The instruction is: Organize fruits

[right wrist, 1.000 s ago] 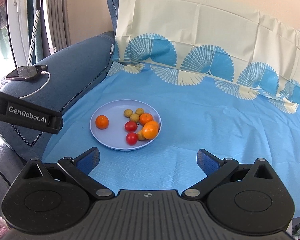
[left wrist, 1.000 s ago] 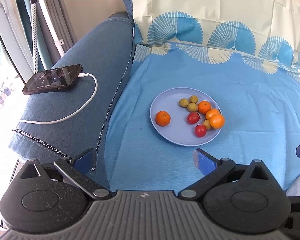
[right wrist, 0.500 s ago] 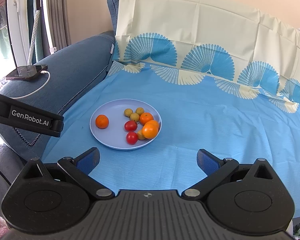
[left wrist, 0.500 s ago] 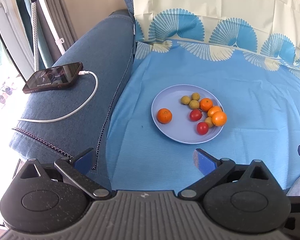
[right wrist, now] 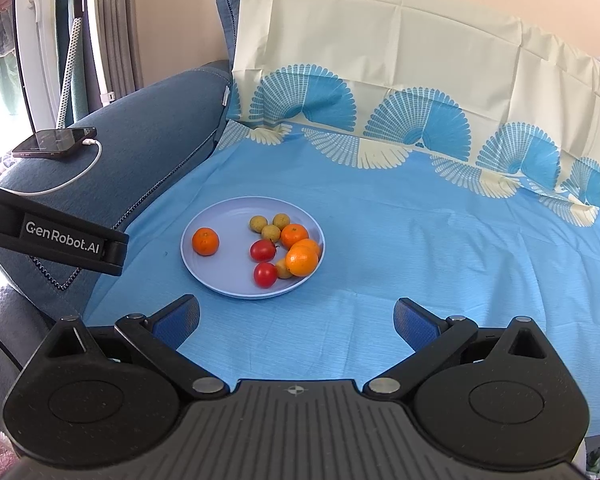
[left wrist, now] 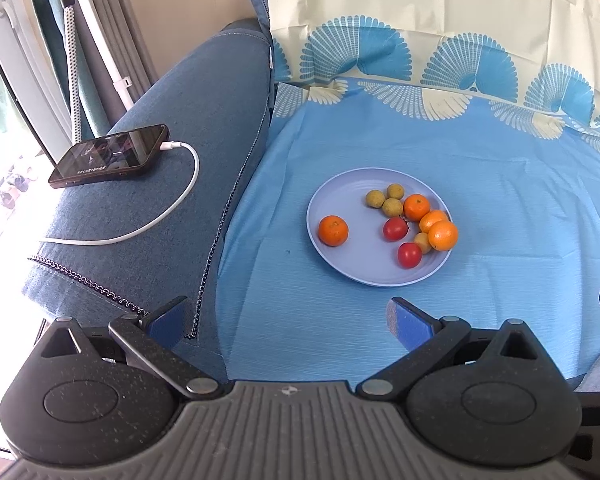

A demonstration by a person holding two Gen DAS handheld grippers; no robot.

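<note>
Beyond and left of the left gripper's (left wrist: pixel 288 318) jaws, a black smartphone (left wrist: pixel 110 155) lay on the blue denim-covered sofa arm (left wrist: pixel 148 200), a white charging cable (left wrist: pixel 156 216) plugged into it. The left gripper's jaws stood wide open, holding and touching nothing, above the light blue sheet (left wrist: pixel 500 208). Ahead of them, slightly right of centre, sat the round pale blue plate (left wrist: pixel 352 192) carrying the fruit: one orange mandarin (left wrist: pixel 333 230) alone at its left, three small yellow-green round fruits (left wrist: pixel 384 200) at the far side, two red tomatoes (left wrist: pixel 402 242) in the middle, and three mandarins clustered at the right rim (left wrist: pixel 434 224).

The right gripper's (right wrist: pixel 296 320) jaws were likewise spread wide and empty, clear of the sheet's contents. The plate (right wrist: pixel 220 216) lay ahead and just left of their midline. The left gripper's black body showed further left.
</note>
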